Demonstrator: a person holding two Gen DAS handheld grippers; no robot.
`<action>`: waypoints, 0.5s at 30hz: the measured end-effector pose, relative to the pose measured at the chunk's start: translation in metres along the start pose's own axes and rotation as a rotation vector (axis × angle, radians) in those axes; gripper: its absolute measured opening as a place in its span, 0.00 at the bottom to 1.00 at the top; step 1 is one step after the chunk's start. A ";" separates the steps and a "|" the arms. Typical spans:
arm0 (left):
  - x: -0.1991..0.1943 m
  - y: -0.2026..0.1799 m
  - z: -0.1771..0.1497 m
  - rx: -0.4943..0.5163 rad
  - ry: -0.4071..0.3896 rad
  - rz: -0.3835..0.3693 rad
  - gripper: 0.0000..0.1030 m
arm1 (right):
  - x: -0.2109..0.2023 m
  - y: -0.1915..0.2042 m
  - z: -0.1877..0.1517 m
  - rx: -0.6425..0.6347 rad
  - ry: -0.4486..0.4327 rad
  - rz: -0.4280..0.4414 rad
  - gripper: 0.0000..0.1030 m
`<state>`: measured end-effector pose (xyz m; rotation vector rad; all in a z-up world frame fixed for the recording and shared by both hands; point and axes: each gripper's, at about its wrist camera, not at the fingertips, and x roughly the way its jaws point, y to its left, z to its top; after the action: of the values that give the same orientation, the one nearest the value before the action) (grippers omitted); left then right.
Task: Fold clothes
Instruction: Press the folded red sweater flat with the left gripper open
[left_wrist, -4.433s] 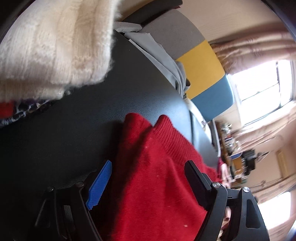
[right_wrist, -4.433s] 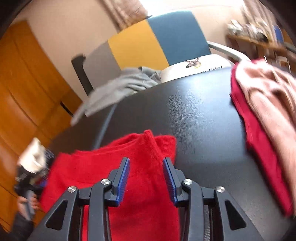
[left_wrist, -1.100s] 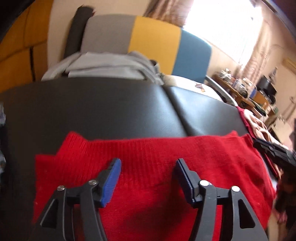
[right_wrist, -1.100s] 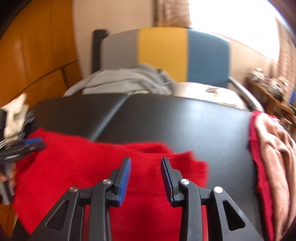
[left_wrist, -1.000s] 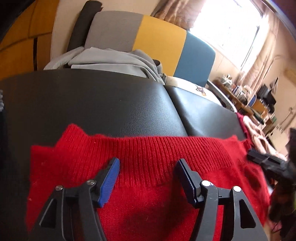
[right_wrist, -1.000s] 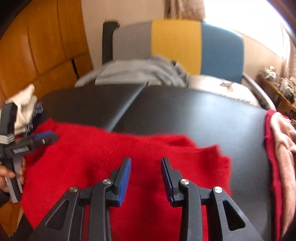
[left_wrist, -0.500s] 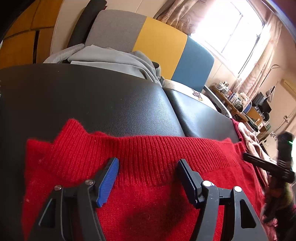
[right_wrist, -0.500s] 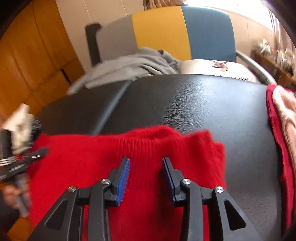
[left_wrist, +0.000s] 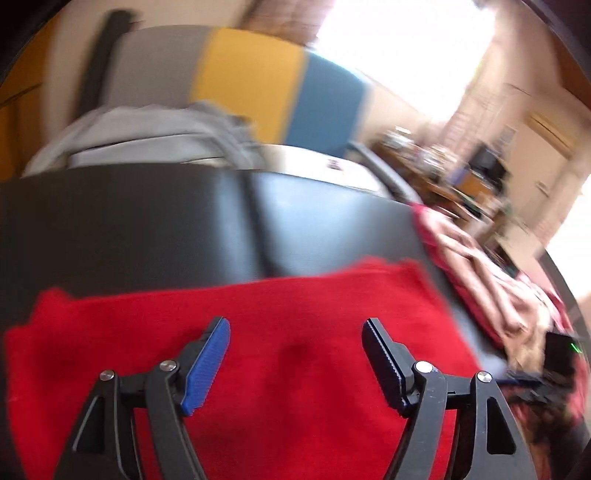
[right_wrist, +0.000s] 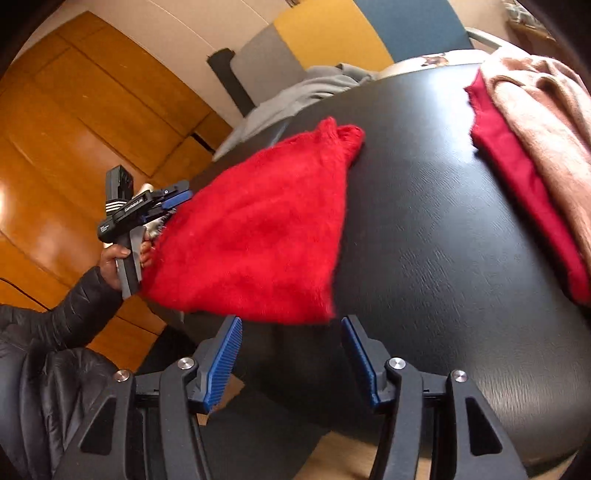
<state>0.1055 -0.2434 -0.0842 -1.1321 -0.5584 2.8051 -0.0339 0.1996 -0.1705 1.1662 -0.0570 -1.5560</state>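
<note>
Nearest to me, my right gripper (right_wrist: 291, 354) hangs just off the near edge of the black padded table (right_wrist: 443, 229), its blue-padded jaws spreading apart with nothing between them. The red fuzzy sweater (right_wrist: 255, 229) lies just beyond those fingertips, folded into a flat wedge on the table's left part. Its near hem sits close to the table's front edge and its left side droops over the table's left edge.

At that left edge my left gripper (right_wrist: 173, 197) is beside the sweater, held by a hand (right_wrist: 118, 254) in a dark puffy sleeve. In its own blurred view the left gripper (left_wrist: 295, 339) hovers over the sweater (left_wrist: 258, 321), jaws widening and clear of the cloth. I cannot tell whether they brush the nap.

I judge the sweater light, soft and limp. It will sag and slide out of its fold if lifted by one point, though its fuzzy knit should not slip from the pads. I would pinch through all layers at two corners of the near hem, one gripper to each.

Further along the table's right side lies a stack, a pink garment (right_wrist: 543, 110) on a dark red one (right_wrist: 517, 170). Beyond the table's far edge, grey clothing (right_wrist: 295, 96) is draped on a grey, yellow and blue chair (right_wrist: 332, 40).
</note>
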 end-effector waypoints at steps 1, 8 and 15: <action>0.008 -0.019 0.000 0.045 0.023 -0.032 0.74 | 0.002 -0.001 0.001 -0.008 0.002 0.014 0.56; 0.069 -0.120 -0.011 0.294 0.183 -0.180 0.74 | 0.029 0.005 0.021 -0.093 0.124 0.187 0.59; 0.108 -0.149 -0.006 0.400 0.254 -0.191 0.74 | 0.048 0.008 0.039 -0.197 0.352 0.262 0.61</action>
<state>0.0197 -0.0814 -0.1064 -1.2396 -0.0715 2.4102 -0.0486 0.1397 -0.1764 1.2066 0.1678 -1.0864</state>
